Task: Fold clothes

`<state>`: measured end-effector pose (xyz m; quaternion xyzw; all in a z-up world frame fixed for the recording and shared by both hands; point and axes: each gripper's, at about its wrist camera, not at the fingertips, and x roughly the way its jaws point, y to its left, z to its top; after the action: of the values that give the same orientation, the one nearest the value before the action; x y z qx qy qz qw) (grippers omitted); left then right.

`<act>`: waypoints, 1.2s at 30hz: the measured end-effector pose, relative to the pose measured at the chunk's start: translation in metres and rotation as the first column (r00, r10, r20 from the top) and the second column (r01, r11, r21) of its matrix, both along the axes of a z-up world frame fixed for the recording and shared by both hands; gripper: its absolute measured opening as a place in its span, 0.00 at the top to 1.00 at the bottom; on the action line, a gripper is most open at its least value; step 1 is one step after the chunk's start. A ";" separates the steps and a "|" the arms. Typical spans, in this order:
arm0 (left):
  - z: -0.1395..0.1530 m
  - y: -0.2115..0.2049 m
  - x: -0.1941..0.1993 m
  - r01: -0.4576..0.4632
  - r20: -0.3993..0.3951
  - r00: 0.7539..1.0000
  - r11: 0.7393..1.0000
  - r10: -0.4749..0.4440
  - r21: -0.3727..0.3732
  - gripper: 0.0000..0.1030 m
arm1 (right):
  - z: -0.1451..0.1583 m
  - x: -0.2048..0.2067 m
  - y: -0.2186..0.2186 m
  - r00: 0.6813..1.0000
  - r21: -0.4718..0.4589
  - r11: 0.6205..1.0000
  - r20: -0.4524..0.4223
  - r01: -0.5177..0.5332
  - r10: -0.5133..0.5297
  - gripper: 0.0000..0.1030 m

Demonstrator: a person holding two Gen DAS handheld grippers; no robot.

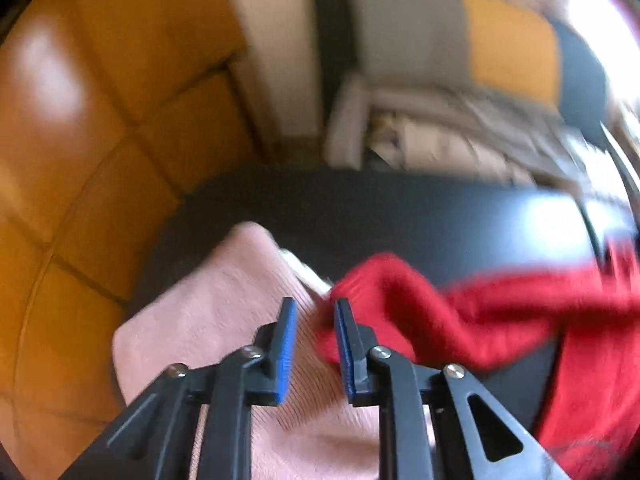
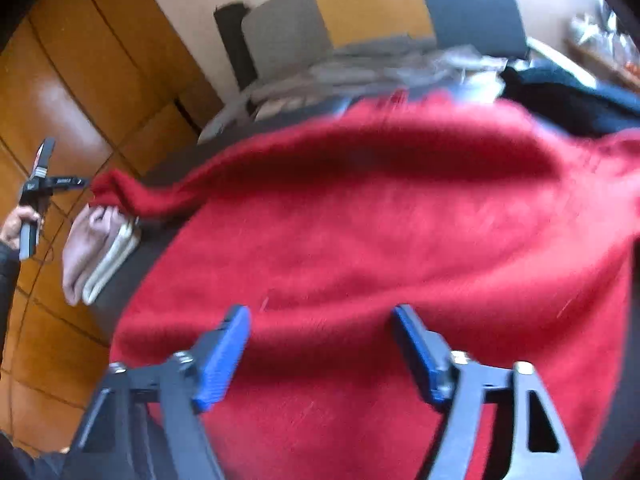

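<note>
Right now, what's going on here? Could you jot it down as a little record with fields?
activity: folding clothes on a dark table
main garment: red sweater, spread over the table, one sleeve end reaching toward the pink pile
folded pile: pink garment over a cream one, at the table's left edge
left gripper: open, above the pink garment, by the red sleeve end
right gripper: open, over the sweater
person: hand holding the left gripper's handle
image quality: motion-blurred
</note>
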<state>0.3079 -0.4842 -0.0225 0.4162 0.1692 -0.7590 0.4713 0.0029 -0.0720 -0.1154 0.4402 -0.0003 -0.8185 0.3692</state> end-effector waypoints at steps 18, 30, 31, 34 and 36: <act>-0.128 0.127 -0.378 0.832 -0.304 0.551 0.483 -0.777 0.275 0.53 | -0.028 -0.246 -0.076 0.994 0.282 0.955 -0.040 -0.090 0.105 0.40; -0.136 0.112 -0.365 0.769 -0.293 0.639 0.597 -0.711 0.228 0.92 | -0.048 -0.234 -0.091 0.976 0.352 0.924 -0.098 -0.149 0.195 0.88; -0.136 0.110 -0.362 0.760 -0.293 0.649 0.612 -0.702 0.219 0.93 | -0.046 -0.230 -0.098 0.971 0.374 0.916 -0.120 -0.148 0.206 0.88; -0.134 0.106 -0.353 0.733 -0.293 0.677 0.653 -0.675 0.191 0.94 | -0.036 -0.221 -0.111 0.958 0.372 0.917 -0.177 -0.146 0.224 0.88; -0.133 0.103 -0.346 0.713 -0.294 0.696 0.679 -0.656 0.173 0.94 | -0.022 -0.218 -0.118 0.948 0.338 0.931 -0.223 -0.142 0.226 0.88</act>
<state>-0.0385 -0.3809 -0.1557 0.4283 0.1515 -0.8882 0.0687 -0.2150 -0.1903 -0.1376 0.3817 0.2207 -0.8195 0.3661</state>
